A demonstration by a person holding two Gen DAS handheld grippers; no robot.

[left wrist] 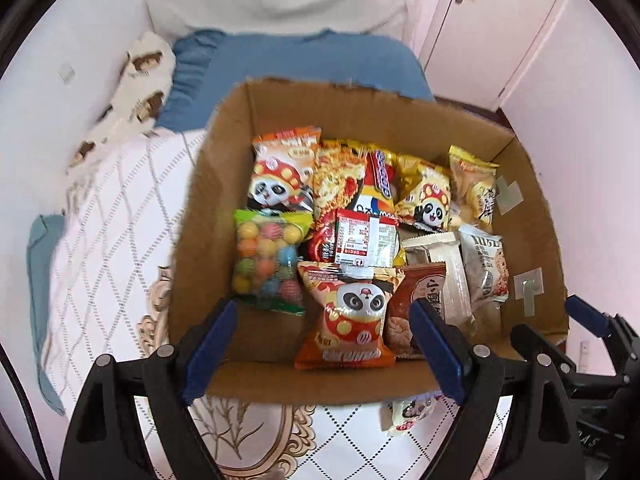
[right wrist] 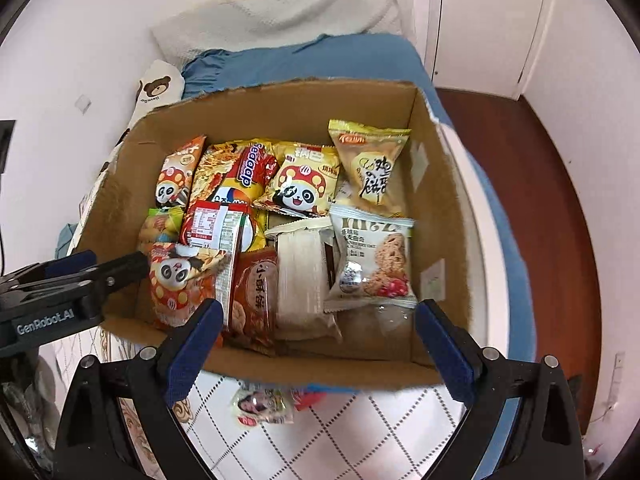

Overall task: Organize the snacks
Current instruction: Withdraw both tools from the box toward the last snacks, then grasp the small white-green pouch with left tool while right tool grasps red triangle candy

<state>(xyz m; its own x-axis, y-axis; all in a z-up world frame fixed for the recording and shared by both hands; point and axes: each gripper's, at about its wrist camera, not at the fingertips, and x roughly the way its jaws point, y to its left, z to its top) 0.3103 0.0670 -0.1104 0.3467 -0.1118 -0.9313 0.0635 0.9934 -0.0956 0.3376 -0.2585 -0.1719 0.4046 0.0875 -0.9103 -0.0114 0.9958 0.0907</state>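
While both tools hover over it, the scene reads so:
Bed: bed (left wrist: 100, 240), white quilted cover, blue pillow (left wrist: 288, 60) at the head.
Box: cardboard box (left wrist: 208, 208) on the bed, open at the top, filled with snack packets.
Snacks in the box: panda packet (left wrist: 352, 316) against the near wall; gumball bag (left wrist: 268, 256) just beside it, by the left wall; oat cookie packet (right wrist: 372, 264) near the right wall.
Snack outside: small packet (right wrist: 260, 406) on the cover, just in front of the box.
Left hand-held gripper (left wrist: 324, 356): jaws apart, nothing between them.
Right hand-held gripper (right wrist: 316, 352): jaws wide apart, empty.
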